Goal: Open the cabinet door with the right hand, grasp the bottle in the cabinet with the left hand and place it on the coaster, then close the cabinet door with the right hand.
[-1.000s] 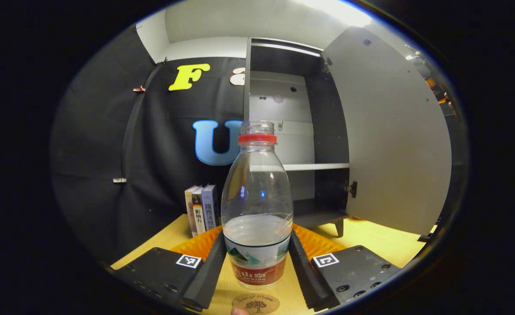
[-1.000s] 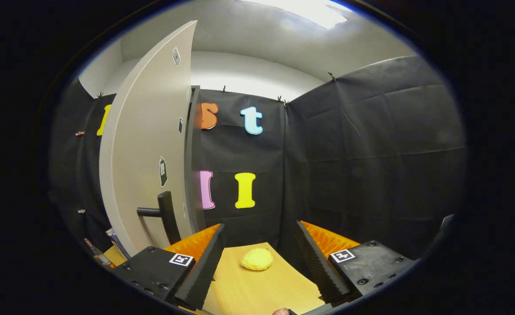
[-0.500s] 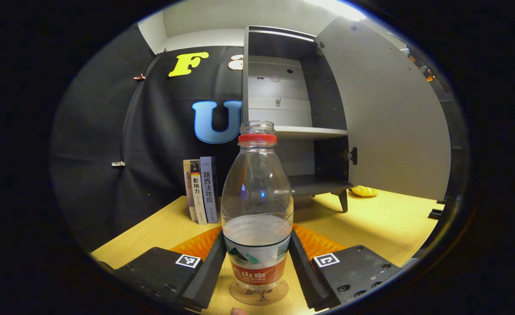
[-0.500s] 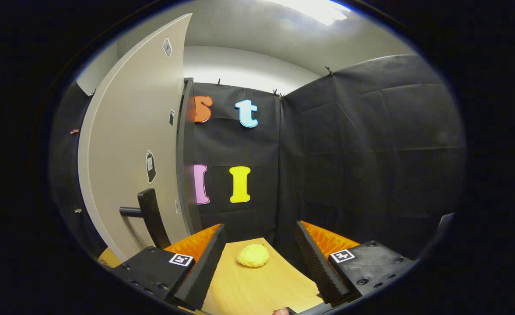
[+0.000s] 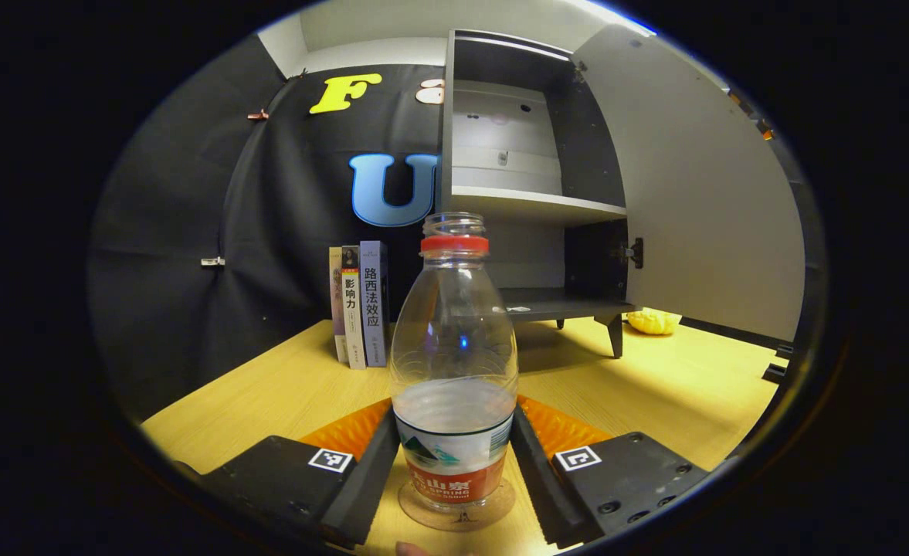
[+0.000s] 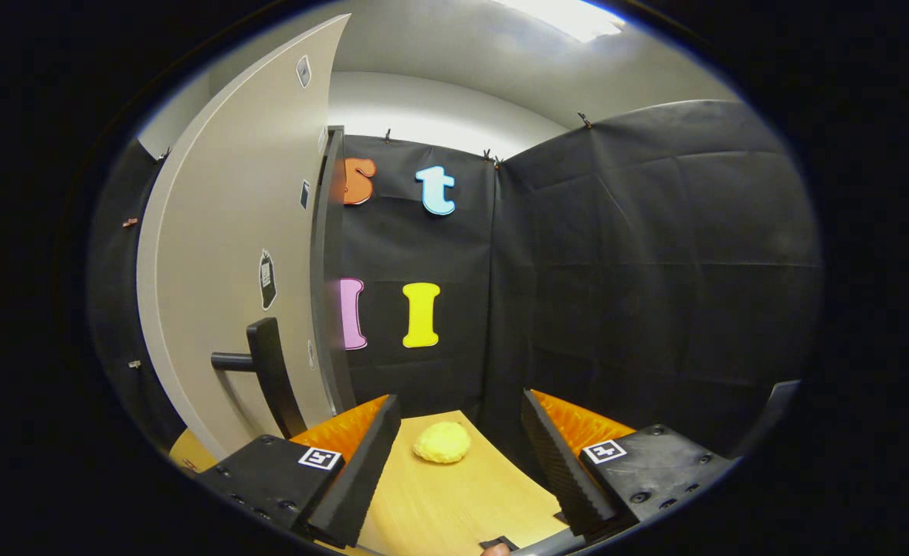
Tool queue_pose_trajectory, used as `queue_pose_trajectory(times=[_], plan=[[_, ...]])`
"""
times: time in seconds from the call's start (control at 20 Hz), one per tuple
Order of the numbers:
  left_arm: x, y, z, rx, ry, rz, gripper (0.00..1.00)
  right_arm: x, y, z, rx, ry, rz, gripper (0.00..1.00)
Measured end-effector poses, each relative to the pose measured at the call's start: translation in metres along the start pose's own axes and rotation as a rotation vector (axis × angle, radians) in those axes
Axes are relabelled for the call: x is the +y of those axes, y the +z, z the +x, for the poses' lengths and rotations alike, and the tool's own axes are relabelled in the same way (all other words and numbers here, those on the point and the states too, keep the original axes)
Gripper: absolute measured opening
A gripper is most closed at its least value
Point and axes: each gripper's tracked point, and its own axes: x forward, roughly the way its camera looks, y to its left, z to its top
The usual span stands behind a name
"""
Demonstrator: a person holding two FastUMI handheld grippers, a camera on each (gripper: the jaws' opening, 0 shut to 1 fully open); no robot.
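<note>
Since a second ago the bottle (image 5: 454,371) has come down from above the coaster (image 5: 456,507) and now stands upright on it, on the counter (image 5: 284,394). It sits between the fingers of the left gripper (image 5: 454,471), which press on its labelled lower part from both sides. Beyond it, farther ahead, the cabinet (image 5: 527,208) stands with its door (image 5: 701,193) swung wide to the right; books (image 5: 360,305) lean to the left of it.

In the right gripper view, the right gripper (image 6: 458,471) is spread wide with nothing between its fingers. The door's handle (image 6: 265,371) lies ahead to its left, apart from it. A yellow lump (image 6: 442,442) lies on the counter ahead; what it is I cannot make out. The coaster's near edge is partly covered by the bottle base.
</note>
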Motion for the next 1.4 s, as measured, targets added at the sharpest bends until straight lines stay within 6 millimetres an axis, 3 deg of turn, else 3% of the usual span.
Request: queue_pose_trajectory(times=[0.15, 0.35, 0.6, 0.9, 1.15, 1.4], plan=[[-0.003, 0.000, -0.001, 0.015, -0.008, -0.002, 0.82, -0.001, -0.003, 0.000, 0.006, 0.005, 0.012, 0.97], [-0.010, -0.005, -0.006, 0.061, -0.031, 0.010, 0.95, 0.000, -0.004, -0.001, 0.005, 0.016, 0.013, 0.97], [-0.011, 0.001, -0.017, 0.079, -0.029, 0.011, 0.95, 0.000, -0.005, -0.001, 0.001, 0.031, 0.022, 0.97], [0.003, 0.006, -0.025, 0.095, 0.009, 0.015, 0.95, 0.003, -0.004, -0.005, -0.007, 0.054, 0.019, 0.97], [0.002, 0.031, -0.045, 0.094, 0.019, 0.014, 0.96, 0.004, -0.004, -0.005, -0.021, 0.068, 0.007, 0.97], [-0.003, 0.089, -0.070, 0.050, 0.033, 0.027, 0.96, 0.004, 0.002, -0.001, -0.045, 0.089, 0.019, 0.98]])
